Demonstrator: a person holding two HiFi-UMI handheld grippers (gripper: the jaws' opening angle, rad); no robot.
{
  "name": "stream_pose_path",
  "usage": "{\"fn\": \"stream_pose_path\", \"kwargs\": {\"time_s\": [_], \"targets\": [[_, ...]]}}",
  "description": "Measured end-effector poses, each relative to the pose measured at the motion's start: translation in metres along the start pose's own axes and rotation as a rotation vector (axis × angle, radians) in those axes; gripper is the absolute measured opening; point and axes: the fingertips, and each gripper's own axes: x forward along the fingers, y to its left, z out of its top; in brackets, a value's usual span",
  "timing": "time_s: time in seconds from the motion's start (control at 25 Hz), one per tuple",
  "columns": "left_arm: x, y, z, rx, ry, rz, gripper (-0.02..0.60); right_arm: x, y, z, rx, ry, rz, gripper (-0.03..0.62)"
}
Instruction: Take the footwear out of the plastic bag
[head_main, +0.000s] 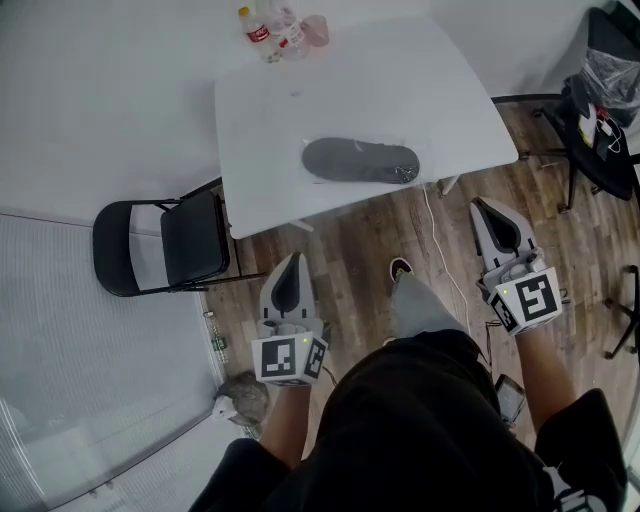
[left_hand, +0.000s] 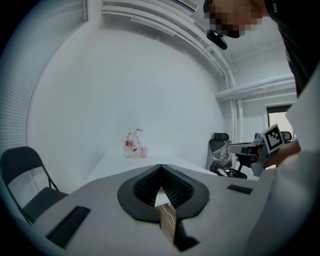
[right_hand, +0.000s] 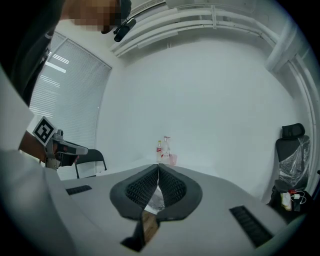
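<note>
A dark grey piece of footwear (head_main: 358, 160) lies inside a clear plastic bag (head_main: 408, 172) in the middle of the white table (head_main: 290, 130). Both grippers hover over the wooden floor, short of the table's near edge. My left gripper (head_main: 292, 259) is below the table's left corner, shut, with nothing between its jaws. My right gripper (head_main: 482, 205) is off the table's right corner, also shut and empty. In the left gripper view the ribbed pads (left_hand: 150, 184) meet at the tip. The right gripper view shows its pads (right_hand: 171, 184) closed together too.
Two bottles (head_main: 268, 30) and a pink cup (head_main: 316, 30) stand at the table's far edge. A black folding chair (head_main: 165, 245) stands left of the table, and an office chair (head_main: 600, 110) holding a bag is at the far right. A white cable (head_main: 440, 250) runs across the floor.
</note>
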Motion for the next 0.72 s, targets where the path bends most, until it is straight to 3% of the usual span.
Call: {"fn": "stream_pose_path", "kwargs": {"time_s": [0.32,0.72], "targets": [[0.057,-0.005,0.024,0.021,0.012,-0.029,0.021,0.041,-0.032,0.004,0.023,0.019,0.019,0.018],[0.095,-0.007,0.047,0.023,0.035,-0.009,0.021,0.074,-0.060,0.006,0.050,0.045,0.060,0.018]]}}
